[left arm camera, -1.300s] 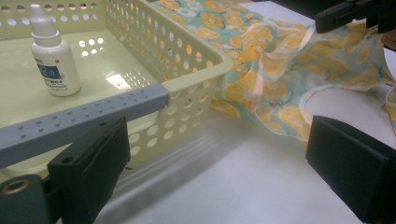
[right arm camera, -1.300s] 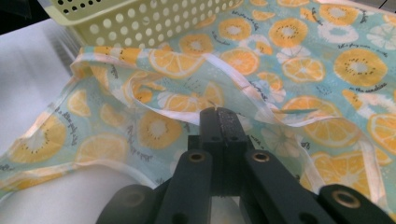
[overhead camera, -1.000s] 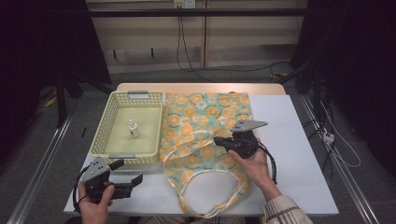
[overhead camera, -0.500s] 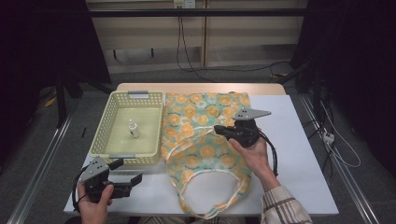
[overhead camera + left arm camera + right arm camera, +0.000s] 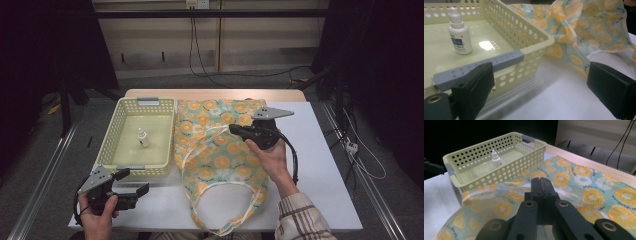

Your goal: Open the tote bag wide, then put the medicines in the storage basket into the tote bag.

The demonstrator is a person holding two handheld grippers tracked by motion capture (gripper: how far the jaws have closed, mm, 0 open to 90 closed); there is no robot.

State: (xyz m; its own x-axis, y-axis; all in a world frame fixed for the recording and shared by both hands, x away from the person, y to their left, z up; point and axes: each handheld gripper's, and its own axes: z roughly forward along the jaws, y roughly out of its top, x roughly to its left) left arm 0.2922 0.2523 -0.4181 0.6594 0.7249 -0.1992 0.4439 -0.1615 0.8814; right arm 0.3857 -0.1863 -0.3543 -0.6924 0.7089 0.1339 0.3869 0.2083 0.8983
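Note:
A cloth tote bag [image 5: 220, 160] printed with orange slices lies flat on the white table, its handles toward the person. My right gripper [image 5: 234, 129] hovers over the bag's middle and is shut, with a pale handle strap [image 5: 210, 134] running up to its tip; in the right gripper view [image 5: 541, 183] the strap passes under the closed jaws. A pale yellow perforated basket [image 5: 120, 125] stands left of the bag and holds a small white dropper bottle [image 5: 143, 137]. My left gripper [image 5: 134, 181] rests open near the table's front left, just before the basket's grey handle [image 5: 499, 61].
The table's wooden far edge [image 5: 215, 93] runs behind the basket and bag. Bare white surface [image 5: 320, 150] lies right of the bag. Cables hang at the back and off the table's right side. A metal rail [image 5: 45, 170] runs along the left.
My right gripper has moved away from the person, toward the far side of the bag, drawing the handle strap with it. The left gripper has stayed put.

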